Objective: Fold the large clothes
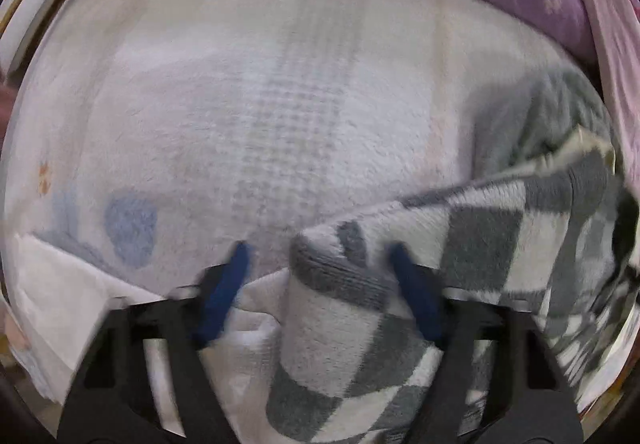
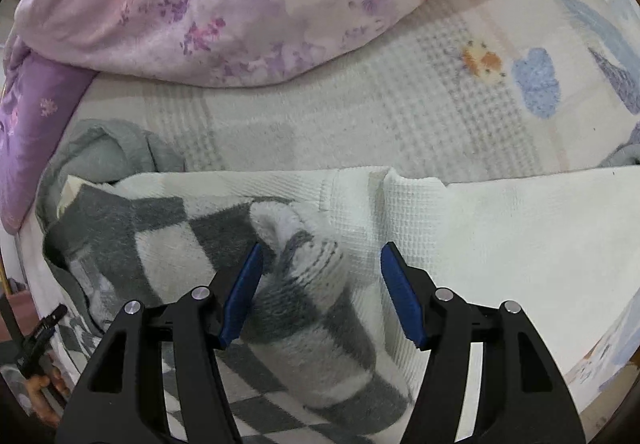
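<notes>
- Left wrist view: the left gripper (image 1: 320, 284) stands over the checkered fleece garment (image 1: 460, 244), a rolled cuff between its blue pads; motion blur hides whether they press. The garment lies on the white waffle cloth (image 1: 256, 308), over the bed blanket (image 1: 260, 104).
- Right wrist view: the right gripper (image 2: 322, 294) straddles the garment's sleeve (image 2: 304, 284) on that same waffle cloth (image 2: 500, 244), jaws partly apart; left pad touching fleece, right pad clear. A floral quilt (image 2: 240, 4) lies beyond.

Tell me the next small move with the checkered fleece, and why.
Probably close the right hand-held gripper on the rolled end of the checkered fleece: it lies between the open jaws, ungripped, atop the white waffle cloth.
</notes>
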